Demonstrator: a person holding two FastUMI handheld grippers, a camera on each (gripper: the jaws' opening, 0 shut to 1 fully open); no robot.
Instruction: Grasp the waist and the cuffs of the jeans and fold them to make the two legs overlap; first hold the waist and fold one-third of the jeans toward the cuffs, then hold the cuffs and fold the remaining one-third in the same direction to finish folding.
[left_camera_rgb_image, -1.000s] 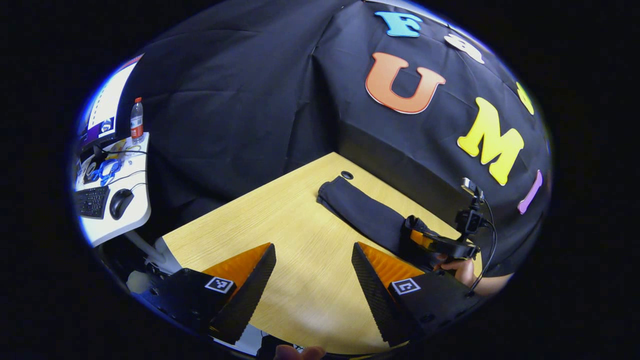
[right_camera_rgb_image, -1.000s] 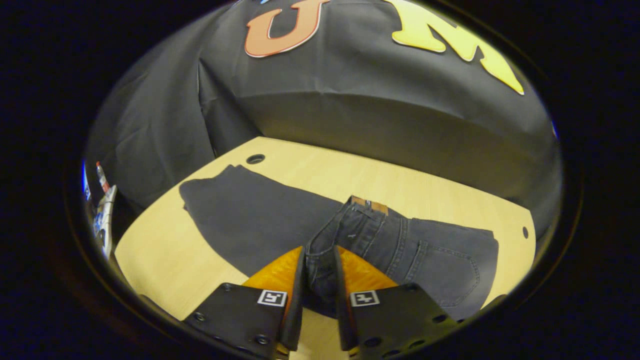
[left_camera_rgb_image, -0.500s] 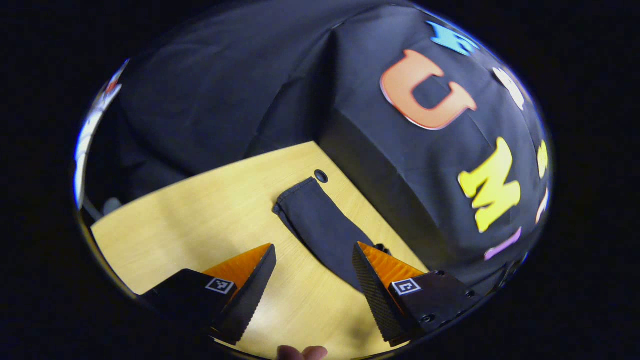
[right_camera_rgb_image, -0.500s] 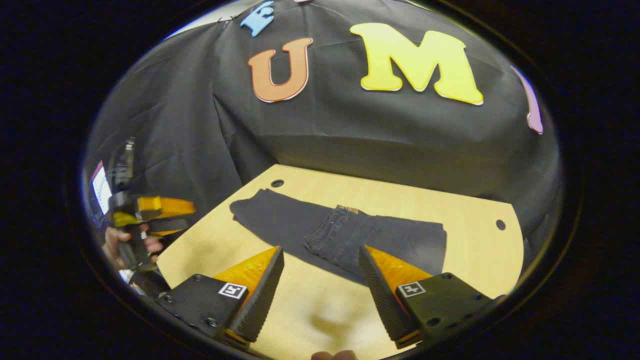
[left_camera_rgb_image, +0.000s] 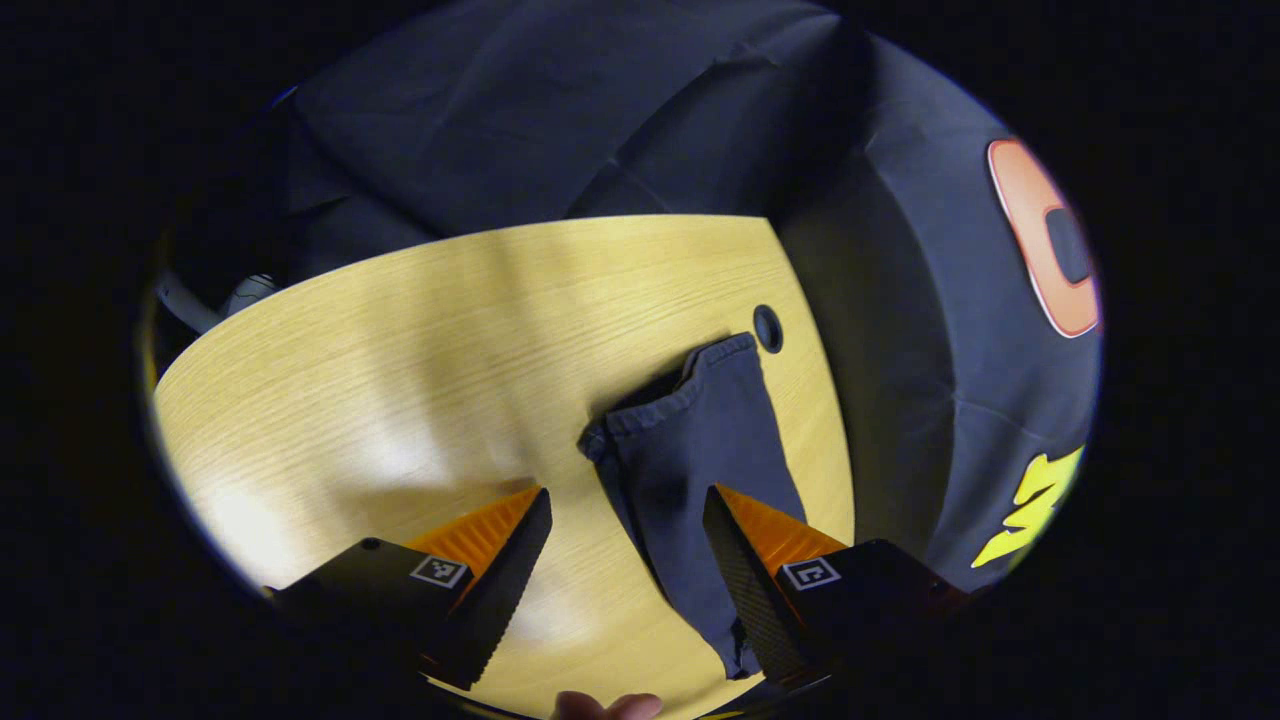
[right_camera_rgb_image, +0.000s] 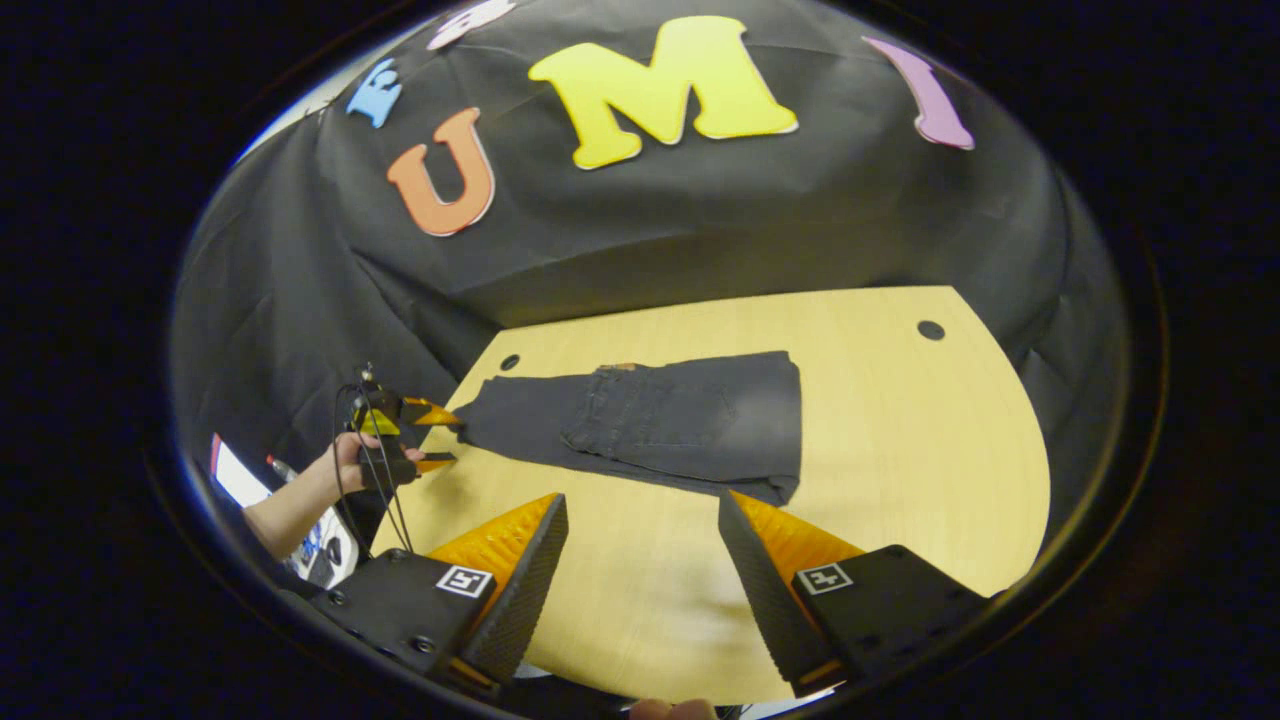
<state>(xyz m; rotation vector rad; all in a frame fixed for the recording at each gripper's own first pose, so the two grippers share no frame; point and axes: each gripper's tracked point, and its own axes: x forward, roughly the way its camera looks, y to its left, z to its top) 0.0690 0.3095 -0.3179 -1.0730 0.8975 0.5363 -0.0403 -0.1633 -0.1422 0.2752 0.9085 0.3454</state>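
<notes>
Left gripper: fingers wide apart, nothing held. The cuffs of the jeans lie ahead, between and beyond the fingertips; the right-hand finger overlaps the leg fabric in the picture, contact uncertain from this angle.

Right gripper: fingers wide apart, empty, held above bare counter, well short of the jeans.

Jeans lie flat on the light wood counter, waist portion folded over onto the legs, folded edge toward the right in the right gripper view. Round cable holes in the counter. Black cloth wall behind.

Right gripper view also shows the left gripper from outside, held in a hand, its tips at the cuff end.
</notes>
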